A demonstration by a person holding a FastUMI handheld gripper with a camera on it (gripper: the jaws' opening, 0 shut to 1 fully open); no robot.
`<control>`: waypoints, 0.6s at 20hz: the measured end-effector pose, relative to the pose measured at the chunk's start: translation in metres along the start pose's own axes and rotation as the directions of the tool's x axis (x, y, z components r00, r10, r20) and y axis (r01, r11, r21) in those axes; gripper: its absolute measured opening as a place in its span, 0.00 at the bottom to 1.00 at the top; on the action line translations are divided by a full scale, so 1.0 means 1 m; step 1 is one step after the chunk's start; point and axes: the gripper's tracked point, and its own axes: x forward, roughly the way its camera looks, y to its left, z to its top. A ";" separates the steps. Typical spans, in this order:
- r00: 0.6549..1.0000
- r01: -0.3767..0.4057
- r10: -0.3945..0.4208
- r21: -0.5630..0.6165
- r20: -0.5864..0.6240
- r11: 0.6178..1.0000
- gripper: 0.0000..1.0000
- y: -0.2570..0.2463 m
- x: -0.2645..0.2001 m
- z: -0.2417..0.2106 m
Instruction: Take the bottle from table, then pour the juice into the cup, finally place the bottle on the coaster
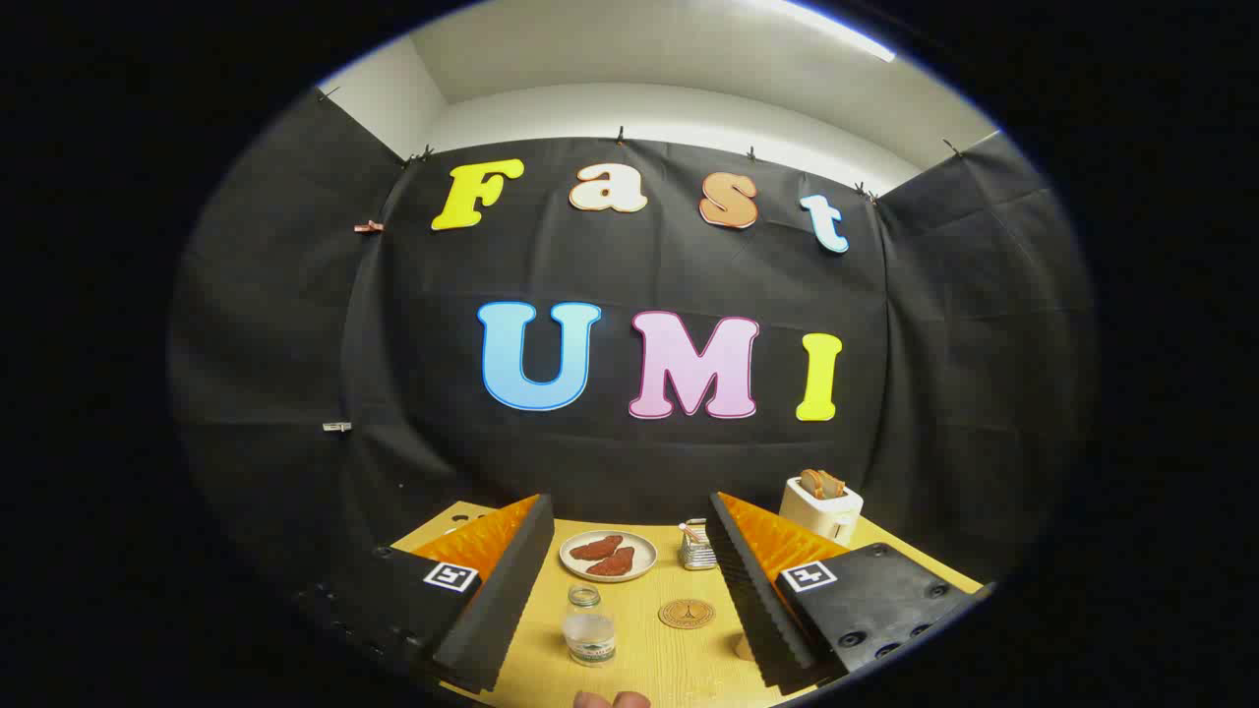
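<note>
A small clear bottle (pixel 588 626) with no cap stands upright on the wooden table (pixel 649 659), just ahead of my fingers and nearer the left one. A round brown coaster (pixel 687 614) lies flat to its right, also between the fingers. My gripper (pixel 629 590) is open, fingers wide apart, holding nothing. A pale object (pixel 745 646), maybe the cup, peeks out behind the right finger; I cannot tell what it is.
Beyond the bottle sits a plate (pixel 608 556) with two reddish pieces of food. A small metal holder (pixel 696 549) stands right of it, and a white toaster (pixel 821 507) with bread stands at the back right. A person's fingertips (pixel 612 699) show at the table's near edge.
</note>
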 end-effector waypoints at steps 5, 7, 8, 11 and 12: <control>1.000 0.023 -0.023 0.034 -0.001 0.999 0.95 -0.003 0.002 -0.010; 1.000 0.011 -0.011 0.049 0.007 0.999 0.95 0.001 0.002 -0.010; 1.000 0.010 -0.011 0.052 0.007 0.999 0.95 0.000 0.002 -0.011; 1.000 0.012 -0.012 0.043 0.003 0.999 0.95 0.001 0.002 -0.013; 1.000 0.009 -0.009 0.040 0.001 0.999 0.95 0.004 0.002 -0.013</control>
